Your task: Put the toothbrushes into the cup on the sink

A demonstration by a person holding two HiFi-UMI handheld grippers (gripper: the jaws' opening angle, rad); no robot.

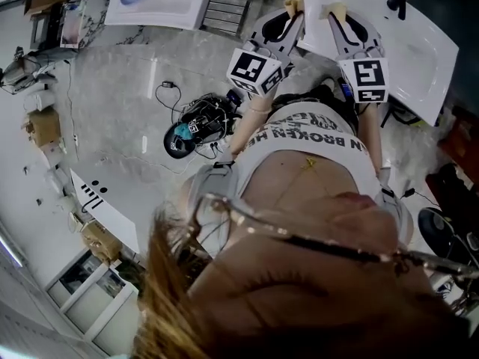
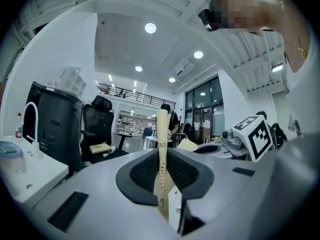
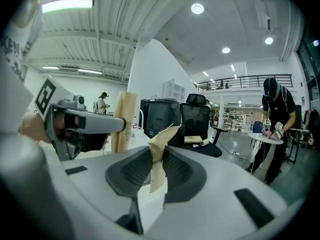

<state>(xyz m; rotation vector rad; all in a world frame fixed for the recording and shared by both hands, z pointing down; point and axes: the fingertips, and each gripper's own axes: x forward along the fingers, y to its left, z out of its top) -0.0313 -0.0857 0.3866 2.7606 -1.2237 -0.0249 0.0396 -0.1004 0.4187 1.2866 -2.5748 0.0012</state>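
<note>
You pinch 1 paper-wrapped toothbrush (image 2: 161, 139) low in the narrowed left tongs (image 2: 163, 174) and another wrapped toothbrush (image 3: 160, 146) in the right tongs (image 3: 156, 171), leaving their long ends free, likely for lowering into the cup, which I cannot find by the sink (image 1: 423, 51).

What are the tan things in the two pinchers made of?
Both look like matte brown paper. The packet in the left gripper is thin, printed, zigzag-cut on top. The scrap in the right gripper is creased and bent. A coating can't be ruled out.

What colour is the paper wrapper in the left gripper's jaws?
Pale tan paper wrapper, clearest in left gripper view.
</note>
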